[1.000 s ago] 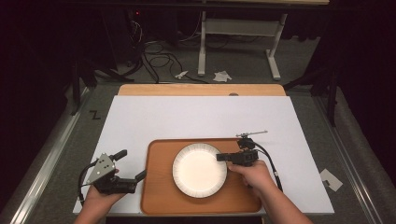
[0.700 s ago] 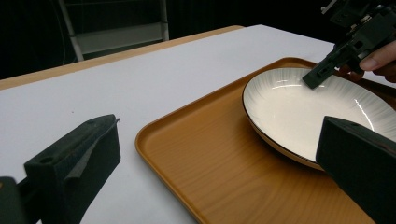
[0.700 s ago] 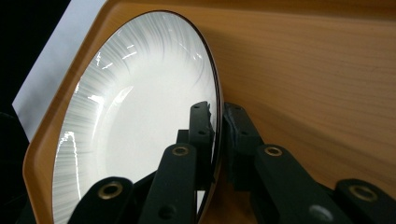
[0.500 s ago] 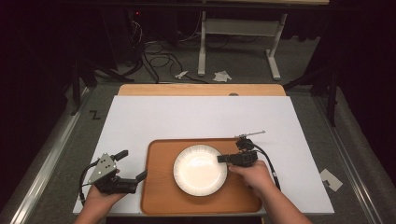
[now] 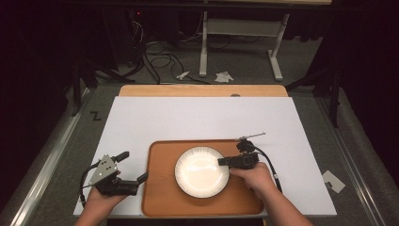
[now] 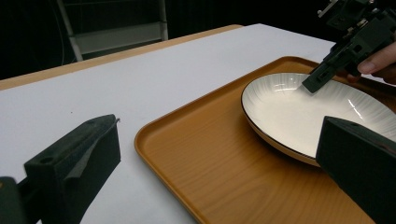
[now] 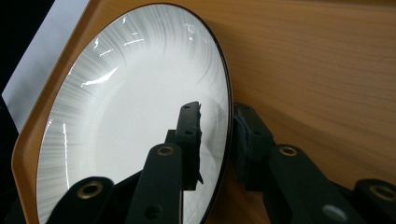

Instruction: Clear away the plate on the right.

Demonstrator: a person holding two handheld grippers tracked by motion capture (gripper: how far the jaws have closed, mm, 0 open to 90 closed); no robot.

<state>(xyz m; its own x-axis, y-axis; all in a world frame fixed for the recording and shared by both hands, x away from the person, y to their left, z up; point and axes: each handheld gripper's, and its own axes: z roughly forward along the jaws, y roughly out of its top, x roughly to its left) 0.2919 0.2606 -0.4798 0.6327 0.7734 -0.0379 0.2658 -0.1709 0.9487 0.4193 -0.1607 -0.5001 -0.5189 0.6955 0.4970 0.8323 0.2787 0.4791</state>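
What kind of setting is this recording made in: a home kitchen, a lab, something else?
Most likely a lab or recording studio, not a kitchen. A white-covered table stands in a dark room on grey carpet, with loose cables and a bare desk frame behind it; a lone plate on a tray looks staged.

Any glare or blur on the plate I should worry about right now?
Right gripper view: small bright glints on the plate rim's upper left, the near tongs soft. Left gripper view: plate sharp with thin highlights, its own near jaws blurred. High view: even light on the tray, dark surroundings.

A lab: white-topped table (image 5: pixel 197 115), loose floor cables (image 5: pixel 155 52), dark surroundings.
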